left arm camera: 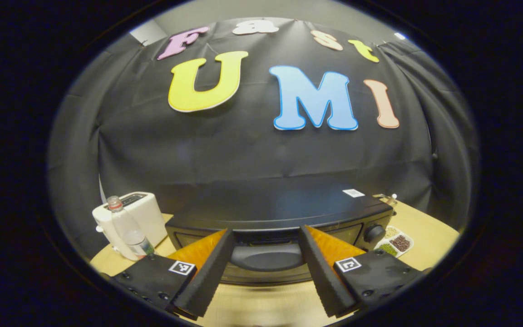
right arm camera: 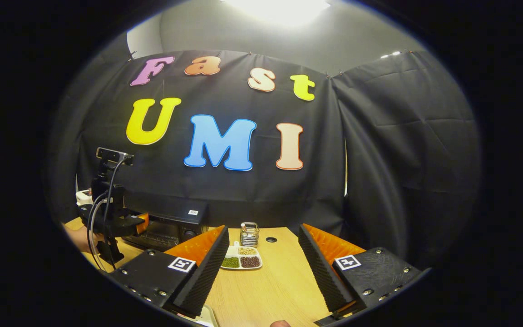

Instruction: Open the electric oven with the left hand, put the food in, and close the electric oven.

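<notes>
Black foam-faced fingers of the left gripper (left arm camera: 266, 272) stand wide apart at the bottom of the left gripper view, one on each side of the black handle (left arm camera: 267, 257) on the door of the black electric oven (left arm camera: 279, 213); whether either pad touches the handle cannot be told, and nothing is clamped between them. Beyond the fingers the oven's flat dark top runs back toward the booth's black cloth wall. To the left of the gripper stand a white toaster (left arm camera: 141, 213) and, just in front of it, a clear plastic bottle with a red cap (left arm camera: 127, 229). To its right, past the oven's round knob (left arm camera: 373, 233), a white divided dish of beans (left arm camera: 394, 243) lies on the light wooden table (left arm camera: 425, 236).

Open just as wide and empty, the right gripper (right arm camera: 263, 272) hovers over the same table in the right gripper view. Straight ahead of it lies the bean dish, with a small clear glass jar (right arm camera: 249, 233) just behind. Off to its left, the other gripper, held by a hand (right arm camera: 77, 237), sits at the oven's front.
</notes>
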Tool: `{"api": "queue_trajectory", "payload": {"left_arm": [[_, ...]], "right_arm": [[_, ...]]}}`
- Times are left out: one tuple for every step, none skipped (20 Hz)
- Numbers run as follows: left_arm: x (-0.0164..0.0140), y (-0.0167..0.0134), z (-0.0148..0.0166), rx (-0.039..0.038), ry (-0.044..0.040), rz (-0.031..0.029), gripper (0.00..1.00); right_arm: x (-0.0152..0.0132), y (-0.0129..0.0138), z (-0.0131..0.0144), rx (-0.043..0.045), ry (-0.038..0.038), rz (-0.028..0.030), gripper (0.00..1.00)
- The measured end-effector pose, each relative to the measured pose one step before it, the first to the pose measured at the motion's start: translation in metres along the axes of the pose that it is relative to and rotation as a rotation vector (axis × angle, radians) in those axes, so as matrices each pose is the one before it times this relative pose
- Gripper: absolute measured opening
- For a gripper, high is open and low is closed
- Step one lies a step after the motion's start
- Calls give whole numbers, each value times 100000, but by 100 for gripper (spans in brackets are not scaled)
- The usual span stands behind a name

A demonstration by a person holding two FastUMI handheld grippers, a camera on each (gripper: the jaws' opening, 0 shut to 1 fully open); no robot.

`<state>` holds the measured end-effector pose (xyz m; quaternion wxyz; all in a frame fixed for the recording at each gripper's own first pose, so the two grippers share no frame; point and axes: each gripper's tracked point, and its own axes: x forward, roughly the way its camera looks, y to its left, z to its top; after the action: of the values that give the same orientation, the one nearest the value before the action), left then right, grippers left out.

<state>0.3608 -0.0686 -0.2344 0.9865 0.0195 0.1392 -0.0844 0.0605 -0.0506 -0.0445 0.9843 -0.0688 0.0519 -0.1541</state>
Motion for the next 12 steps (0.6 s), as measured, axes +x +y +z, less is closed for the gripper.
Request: {"api": "queue_trajectory", "payload": {"left_arm": [[-309,-77,145,524,-1532,136,97],[-267,-2,-370,-122,800,224,97],[-391,116,-43,-530,-577,166,97],[-353,-31,-184,-254,440,196,94],[-546,-27,-161,-17,34,256,96],[-528,-21,-147,263,143,335,92],[-653,-82,-469,16,436,345,96],[-600,-51,-237,-223,195,181,100],[-570,-54,-551,-251,893,326,96],[-587,31,-157,-232,263,344,96],[-677,-127,-599,10,973,224,91],[-489,5,-279,82,465,249,93]], "right_arm": [[-21,-104,-25,-119,58,306,96],[-47,29,3,217,52,440,96],[-84,-192,-78,322,-106,302,96],[-16,-91,43,300,-101,343,96],[-115,-61,-24,150,-13,513,96],[-80,-47,-53,50,31,539,96],[-101,-66,-96,96,-37,662,96],[-100,-87,-31,156,72,562,96],[-141,-95,-94,232,155,710,96],[-97,-115,-70,277,134,623,96],[-156,-157,13,303,-78,509,96],[-112,-91,10,294,-93,693,96]]}}
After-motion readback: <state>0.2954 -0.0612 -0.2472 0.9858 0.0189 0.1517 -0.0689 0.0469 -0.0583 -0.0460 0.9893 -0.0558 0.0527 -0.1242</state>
